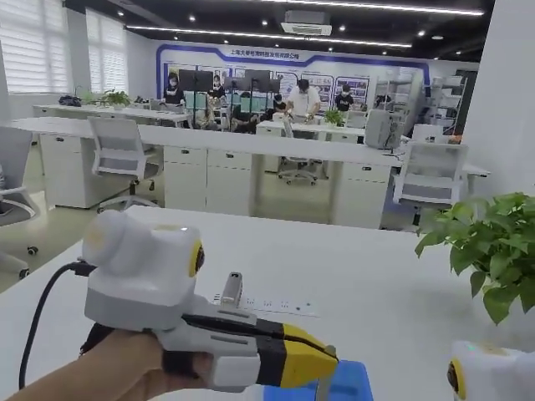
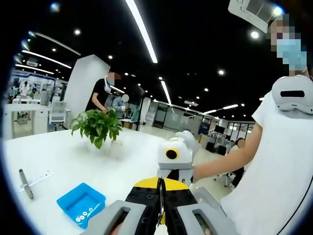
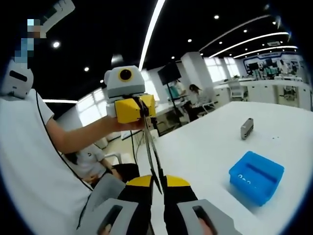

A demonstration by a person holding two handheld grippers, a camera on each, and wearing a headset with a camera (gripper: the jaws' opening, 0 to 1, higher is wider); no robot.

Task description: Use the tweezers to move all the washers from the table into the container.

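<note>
Our left gripper (image 2: 160,185) sits clamped on the tweezers (image 3: 150,147), whose tips reach into the narrow gap of our right gripper (image 3: 159,182); we cannot tell whether that one pinches them. Both hang near the blue container (image 2: 76,198), where several washers (image 2: 83,214) lie inside. Beyond the container, on the same white table (image 1: 376,276), stand a grey block (image 3: 247,128) and a potted plant (image 2: 98,127).

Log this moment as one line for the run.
left claw: shut on tweezers | right claw: shut on tweezers | blue container: washers inside
</note>
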